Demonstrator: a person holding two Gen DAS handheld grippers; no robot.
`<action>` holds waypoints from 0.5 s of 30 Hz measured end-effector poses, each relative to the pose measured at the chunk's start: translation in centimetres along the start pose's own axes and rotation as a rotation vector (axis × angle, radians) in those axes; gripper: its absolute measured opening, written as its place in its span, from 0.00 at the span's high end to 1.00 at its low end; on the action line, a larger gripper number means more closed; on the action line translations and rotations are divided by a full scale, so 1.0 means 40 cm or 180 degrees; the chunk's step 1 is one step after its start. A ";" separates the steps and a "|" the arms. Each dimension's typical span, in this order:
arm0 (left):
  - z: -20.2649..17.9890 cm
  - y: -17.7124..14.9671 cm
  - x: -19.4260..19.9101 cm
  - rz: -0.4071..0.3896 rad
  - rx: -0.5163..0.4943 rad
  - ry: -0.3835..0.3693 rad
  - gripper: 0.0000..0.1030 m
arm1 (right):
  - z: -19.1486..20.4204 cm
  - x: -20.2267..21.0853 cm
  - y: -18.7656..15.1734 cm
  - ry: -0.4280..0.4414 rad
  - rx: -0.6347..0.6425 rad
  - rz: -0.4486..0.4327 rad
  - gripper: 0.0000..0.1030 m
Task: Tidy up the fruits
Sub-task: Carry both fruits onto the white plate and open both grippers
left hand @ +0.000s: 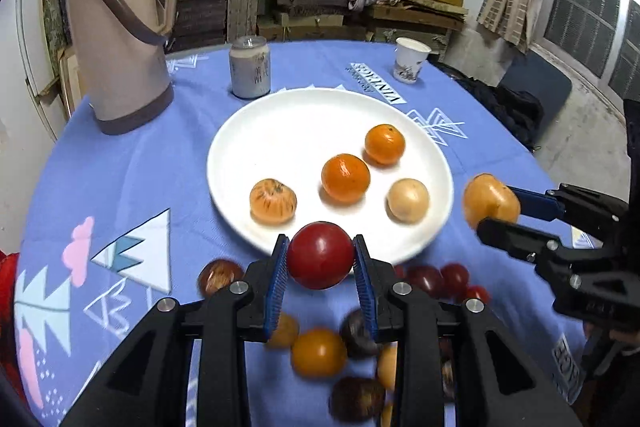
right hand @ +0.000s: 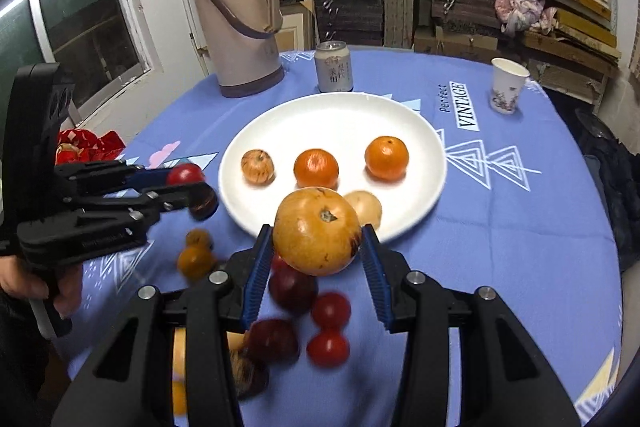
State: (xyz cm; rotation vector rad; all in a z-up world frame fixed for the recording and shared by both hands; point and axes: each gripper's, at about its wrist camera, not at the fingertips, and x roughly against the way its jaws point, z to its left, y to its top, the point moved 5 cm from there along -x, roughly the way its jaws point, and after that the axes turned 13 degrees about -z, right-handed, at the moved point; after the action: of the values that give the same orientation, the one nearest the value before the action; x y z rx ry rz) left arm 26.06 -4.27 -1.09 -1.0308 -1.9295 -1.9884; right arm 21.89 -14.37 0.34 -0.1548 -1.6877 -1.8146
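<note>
Left gripper (left hand: 320, 259) clamped on a red fruit (left hand: 320, 255), blue pads pressing both flanks, fruit held clear of the cloth

Right gripper (right hand: 318, 247) clamped on a larger yellow-orange fruit (right hand: 316, 231), stem scar turned up toward the camera, jaws standing wider than the left pair to suit it

Both loads round, so no long axis to line up; only the drop spot counts

White plate (left hand: 248, 131) straight ahead of and below both pairs of jaws, near rim just beyond the left fingertips and just under the right-hand load

Four fruits already on the plate: two oranges (left hand: 346, 178), a streaked pale orange one (left hand: 273, 201) and a pale yellow one (left hand: 408, 199)

Seen along the right jaws, the pale yellow one directly behind the held fruit, so probably a set-down slightly aside, to avoid knocking it

Ahead of the left jaws, bare plate between the streaked fruit and the rim, likely the easier landing

Right pair judged a touch nearer to the plate, its load already over the rim

Loose red, dark and orange fruits (right hand: 330, 311) on the blue tablecloth (left hand: 120, 167) beneath and behind both jaws, still to be gathered
</note>
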 end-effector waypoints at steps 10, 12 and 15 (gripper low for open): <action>0.017 -0.008 -0.124 0.0225 0.0100 0.0071 0.56 | -0.005 -0.171 -0.017 0.0124 0.0004 0.0249 0.57; 0.024 0.000 -0.115 0.0160 0.0105 0.0144 0.50 | -0.008 -0.166 -0.015 0.0121 -0.0069 0.0192 0.48; 0.034 0.009 -0.087 0.0082 0.0135 0.0130 0.47 | -0.023 -0.141 -0.011 0.0234 -0.0257 0.0101 0.45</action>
State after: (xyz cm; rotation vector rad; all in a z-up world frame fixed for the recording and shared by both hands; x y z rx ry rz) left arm 29.31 -4.17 -2.94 -0.9918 -1.9190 -1.9309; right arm 26.40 -13.13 -2.98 -0.1466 -1.5541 -1.8436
